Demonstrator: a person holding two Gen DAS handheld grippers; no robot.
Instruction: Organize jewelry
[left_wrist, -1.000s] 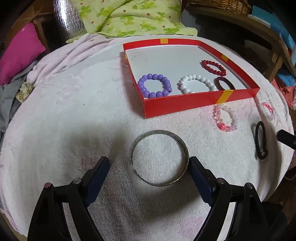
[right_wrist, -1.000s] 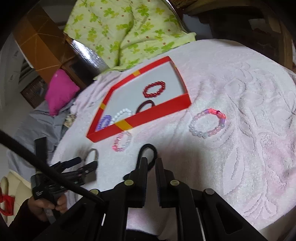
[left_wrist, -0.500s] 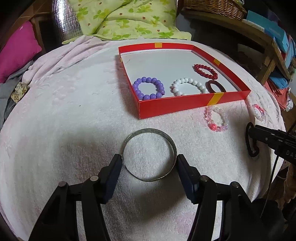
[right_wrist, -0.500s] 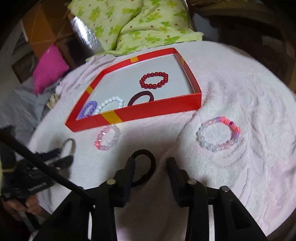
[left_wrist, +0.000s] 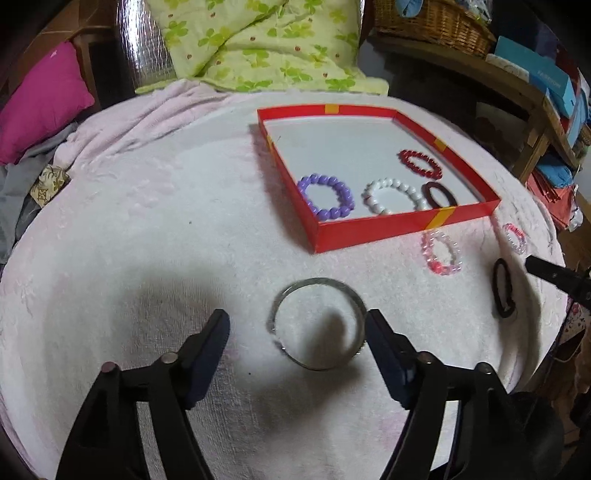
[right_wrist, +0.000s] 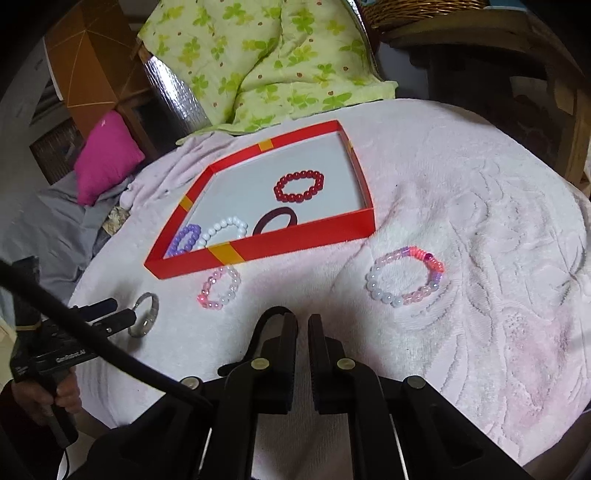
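Thin, stiff, slippery-looking metal bangle (left_wrist: 317, 323) low centre, best pinched across its rim, between opening left gripper (left_wrist: 297, 334) jaws; right gripper (right_wrist: 302, 332) closed.

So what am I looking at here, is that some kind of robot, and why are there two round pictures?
There is no robot here. A person holds a two-fingered tool in each hand, and each tool has a wide-angle camera looking along its fingers, which gives the two round pictures.

One picture is from the left tool. Its jaws are opening, with a silver bangle lying on the towel between them, not gripped.

The other is from the right tool, which is closed. A black hair tie lies just beside its tip, and I can't tell whether it is pinched.

On the pink towel sits a red tray that already holds purple, white and red bead bracelets and a dark ring. A pink bracelet and a pastel bracelet are still outside it.
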